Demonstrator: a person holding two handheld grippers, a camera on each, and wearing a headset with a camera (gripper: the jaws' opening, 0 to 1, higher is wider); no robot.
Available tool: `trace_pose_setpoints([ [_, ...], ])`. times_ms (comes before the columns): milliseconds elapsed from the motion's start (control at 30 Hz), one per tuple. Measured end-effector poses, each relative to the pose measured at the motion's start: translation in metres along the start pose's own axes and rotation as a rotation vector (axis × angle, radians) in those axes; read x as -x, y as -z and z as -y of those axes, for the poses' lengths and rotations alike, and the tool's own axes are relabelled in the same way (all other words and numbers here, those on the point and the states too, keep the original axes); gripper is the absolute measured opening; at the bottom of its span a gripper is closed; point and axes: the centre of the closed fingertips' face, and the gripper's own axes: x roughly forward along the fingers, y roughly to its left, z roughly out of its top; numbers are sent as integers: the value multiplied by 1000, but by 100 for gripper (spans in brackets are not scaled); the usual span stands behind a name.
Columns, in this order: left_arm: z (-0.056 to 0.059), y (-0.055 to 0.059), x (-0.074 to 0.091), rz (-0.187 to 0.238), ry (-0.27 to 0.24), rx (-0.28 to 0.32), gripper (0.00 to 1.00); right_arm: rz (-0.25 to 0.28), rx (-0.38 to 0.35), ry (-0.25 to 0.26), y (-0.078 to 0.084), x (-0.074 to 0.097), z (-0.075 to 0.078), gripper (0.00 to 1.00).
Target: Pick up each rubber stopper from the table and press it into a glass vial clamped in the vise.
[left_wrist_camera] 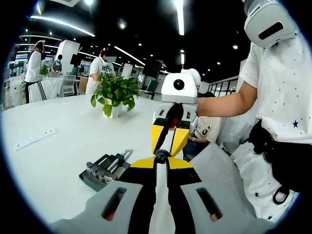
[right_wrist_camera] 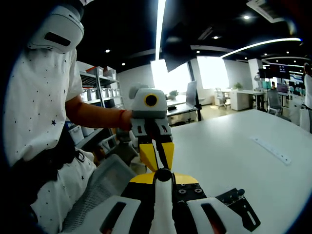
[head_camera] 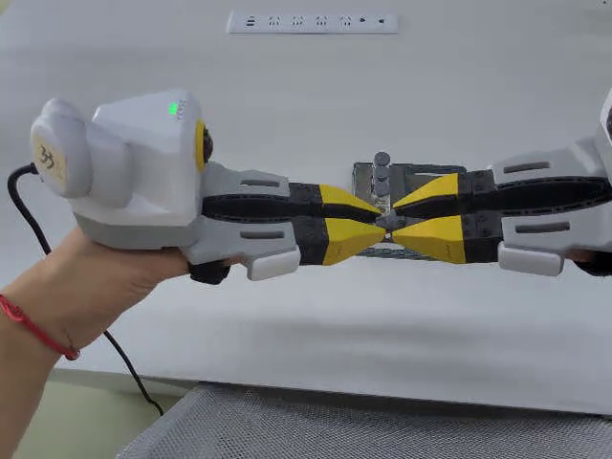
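My left gripper point(head_camera: 380, 226) and my right gripper point(head_camera: 396, 226) meet tip to tip above the white table point(head_camera: 287, 115). A small dark grey rubber stopper point(head_camera: 387, 224) sits pinched where the yellow tips meet, and both pairs of jaws look shut on it. In the left gripper view the rubber stopper point(left_wrist_camera: 160, 156) is at my own tips, with the right gripper point(left_wrist_camera: 164, 150) coming from beyond. The rubber stopper point(right_wrist_camera: 163, 175) also appears in the right gripper view. Just behind stands the vise point(head_camera: 411, 178), holding a row of vials capped with stoppers point(head_camera: 382, 172).
A white power strip point(head_camera: 312, 22) lies at the far edge of the table. A grey mesh surface point(head_camera: 335, 426) lies below the near edge. A black cable point(head_camera: 29, 220) trails from the left gripper. A potted plant point(left_wrist_camera: 114, 92) stands farther along the table, with people beyond.
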Motion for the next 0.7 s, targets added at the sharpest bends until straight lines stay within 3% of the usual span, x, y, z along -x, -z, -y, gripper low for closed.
trace_pose_setpoints([
  [333, 4, 2, 3, -1, 32, 25, 3, -4, -7, -24, -2, -3, -7, 7],
  [700, 2, 3, 4, 14, 17, 27, 3, -18, -5, -11, -1, -4, -3, 6],
])
